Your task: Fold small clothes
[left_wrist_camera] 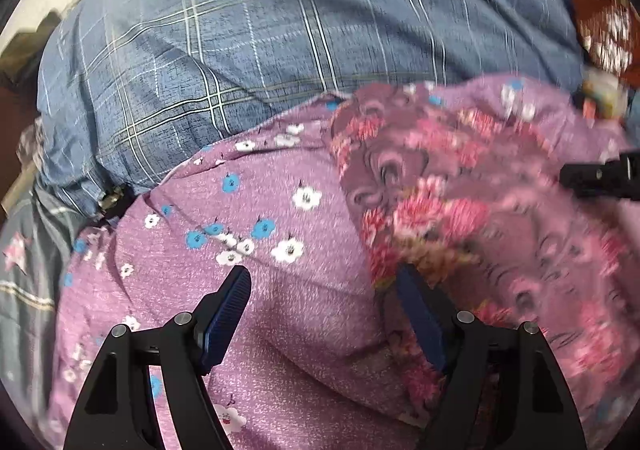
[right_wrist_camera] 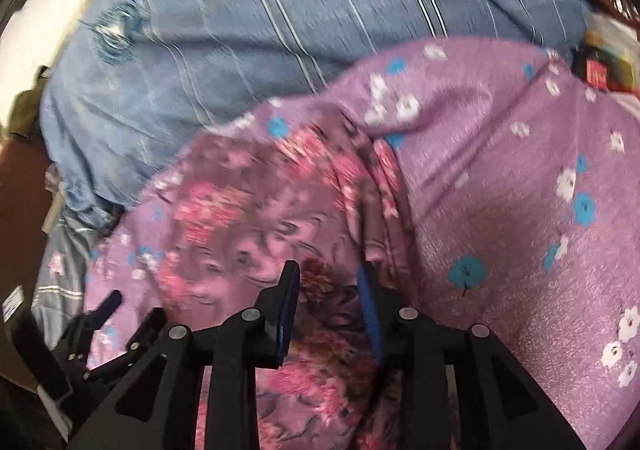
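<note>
A small mauve garment with pink flowers (left_wrist_camera: 440,194) (right_wrist_camera: 240,206) lies crumpled on a purple bedsheet printed with white and blue blossoms (left_wrist_camera: 280,186) (right_wrist_camera: 512,178). My left gripper (left_wrist_camera: 324,286) is wide open just above the sheet. Its right finger (left_wrist_camera: 416,302) sits at the garment's near left edge, and nothing is pinched. My right gripper (right_wrist_camera: 328,282) hovers over the garment's near part with its jaws apart; cloth shows below the gap but the pads do not press it. The right gripper's black tip (left_wrist_camera: 600,178) enters the left wrist view from the right. The left gripper (right_wrist_camera: 104,310) shows at lower left in the right wrist view.
A bulky blue plaid quilt (left_wrist_camera: 240,42) (right_wrist_camera: 288,10) lies behind the sheet. A red printed packet (left_wrist_camera: 604,30) and a small box (right_wrist_camera: 596,70) sit at the far right. Grey striped fabric (left_wrist_camera: 28,282) hangs at the left. Both views are motion-blurred.
</note>
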Action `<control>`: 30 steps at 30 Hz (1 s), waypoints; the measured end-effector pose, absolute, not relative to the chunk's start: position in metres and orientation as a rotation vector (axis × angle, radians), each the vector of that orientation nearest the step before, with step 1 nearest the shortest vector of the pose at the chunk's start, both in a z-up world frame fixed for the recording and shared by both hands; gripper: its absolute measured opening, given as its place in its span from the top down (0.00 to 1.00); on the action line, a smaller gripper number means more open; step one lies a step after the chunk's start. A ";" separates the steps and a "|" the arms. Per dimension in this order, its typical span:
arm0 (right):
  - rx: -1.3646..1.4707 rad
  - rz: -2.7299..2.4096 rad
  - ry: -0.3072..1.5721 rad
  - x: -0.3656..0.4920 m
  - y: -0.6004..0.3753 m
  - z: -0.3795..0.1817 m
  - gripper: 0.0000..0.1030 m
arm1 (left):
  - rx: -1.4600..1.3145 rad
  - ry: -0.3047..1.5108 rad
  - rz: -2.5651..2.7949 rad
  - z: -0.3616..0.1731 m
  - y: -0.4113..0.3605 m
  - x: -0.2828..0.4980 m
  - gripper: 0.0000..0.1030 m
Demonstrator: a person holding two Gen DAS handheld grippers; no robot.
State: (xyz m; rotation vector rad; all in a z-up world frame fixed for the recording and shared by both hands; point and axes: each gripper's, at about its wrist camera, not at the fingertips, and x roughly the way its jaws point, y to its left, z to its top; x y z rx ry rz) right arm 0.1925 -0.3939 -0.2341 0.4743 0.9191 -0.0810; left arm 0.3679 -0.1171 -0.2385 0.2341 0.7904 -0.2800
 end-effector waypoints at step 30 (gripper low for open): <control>0.432 -0.085 1.087 0.118 -0.383 -0.255 1.00 | 0.358 0.832 -0.363 -0.244 -0.123 0.343 0.25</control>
